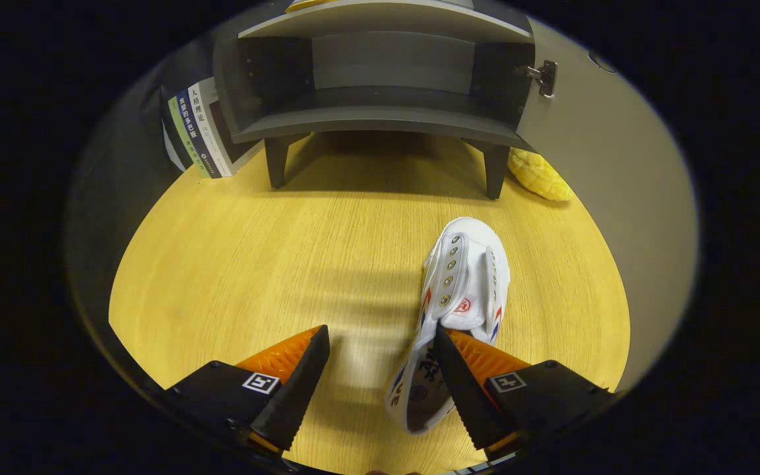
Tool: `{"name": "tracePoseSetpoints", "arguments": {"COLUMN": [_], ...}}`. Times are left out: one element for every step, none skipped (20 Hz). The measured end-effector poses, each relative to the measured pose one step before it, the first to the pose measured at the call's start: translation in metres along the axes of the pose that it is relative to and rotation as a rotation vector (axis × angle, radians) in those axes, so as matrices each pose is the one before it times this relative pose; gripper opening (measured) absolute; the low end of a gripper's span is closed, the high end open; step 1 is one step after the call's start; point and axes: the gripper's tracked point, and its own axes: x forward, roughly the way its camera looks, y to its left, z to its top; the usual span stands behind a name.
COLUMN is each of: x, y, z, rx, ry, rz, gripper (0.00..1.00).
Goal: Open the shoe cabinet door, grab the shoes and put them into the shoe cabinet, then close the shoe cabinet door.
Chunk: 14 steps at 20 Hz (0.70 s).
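A white canvas shoe with red and blue side stripes lies on the wooden table, toe pointing toward the cabinet. My gripper is open wide just above the table. Its right finger lies over the shoe's heel opening, with the shoe's left wall just inside the gap. The left finger stands well clear of the shoe. Beyond the shoe stands the dark grey shoe cabinet on short legs, its inside bare. Its door is swung open to the right, with the hinge showing.
Several books lean against the cabinet's left side. A yellow lumpy object lies by the cabinet's right leg, at the foot of the open door. Bare tabletop stretches between my fingers and the cabinet.
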Motion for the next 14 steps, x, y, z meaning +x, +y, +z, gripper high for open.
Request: {"name": "tracePoseSetpoints", "arguments": {"x": [0.00489,0.00183,0.00231,0.00174,0.00279,0.00222,0.00296,0.00339,0.00393,0.0029,0.00326,0.00214,0.0005,0.00033], "y": [0.00317,0.00258,-0.00353,-0.00284,-0.0025,-0.0039,-0.00375,-0.00393,-0.00317,-0.00523,-0.00661,-0.00396,-0.00211,0.00126], "z": [-0.00356,0.00006,0.00199,0.00157,0.00228,0.00354,0.00212,0.00176,0.00129,0.00283,0.00374,0.00189,0.00147,-0.00045], "rx": [0.0079,0.00783,-0.001,-0.00074,0.00034,0.00109,-0.00063,0.00056,0.00234,-0.00331,-0.01648,-0.01658,-0.01289,-0.00259], "ry": [0.02619,0.00745,-0.00472,-0.01037,-0.01413,-0.01713,-0.01304,-0.00438,-0.00435,-0.01203,-0.01635,-0.01096,-0.00496,0.00305], "rz": [0.00872,0.01431,-0.00783,-0.01304,-0.01839,-0.01934,-0.01915,-0.01868,-0.01642,-0.02474,-0.03058,-0.01797,-0.01052,0.00245], "gripper": [0.98,0.95,0.94,0.87,0.81,0.74,0.68,0.61,0.55,0.48,0.42,0.35,0.29,0.22]}}
